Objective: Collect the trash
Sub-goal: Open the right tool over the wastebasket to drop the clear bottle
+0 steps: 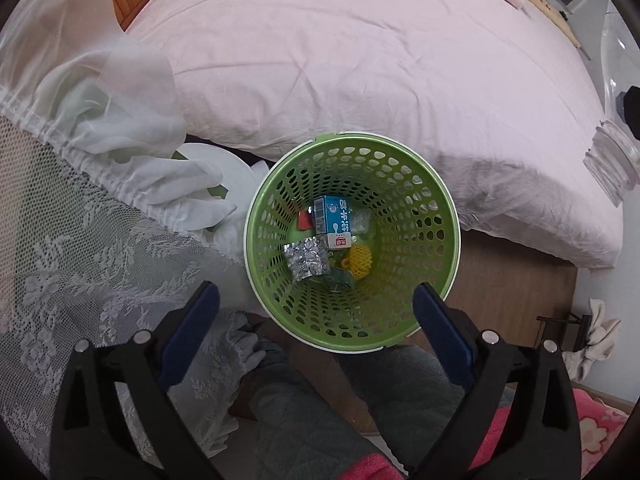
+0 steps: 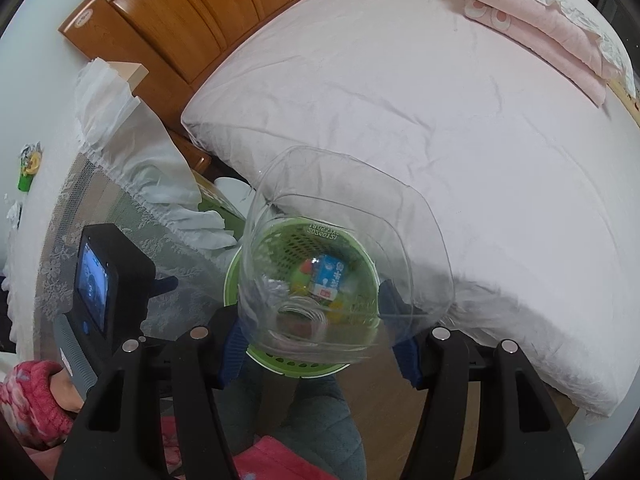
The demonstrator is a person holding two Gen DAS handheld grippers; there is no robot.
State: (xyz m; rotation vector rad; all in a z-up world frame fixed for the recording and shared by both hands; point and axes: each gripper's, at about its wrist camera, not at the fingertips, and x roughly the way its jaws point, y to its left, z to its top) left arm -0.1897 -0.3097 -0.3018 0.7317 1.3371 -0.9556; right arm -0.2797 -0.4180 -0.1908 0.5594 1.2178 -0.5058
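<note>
A green perforated waste basket stands on the floor by the bed. In it lie a blue and white milk carton, crumpled foil, a yellow foam net and a red scrap. My left gripper is open and empty, just above the basket's near rim. My right gripper is shut on a clear plastic bottle, held neck down above the basket. The bottle's neck also shows at the right edge of the left wrist view.
A bed with a pink sheet is behind the basket, with a wooden headboard. A table under a white lace cloth is at the left. Folded pink blankets lie at the far side. My legs are below the basket.
</note>
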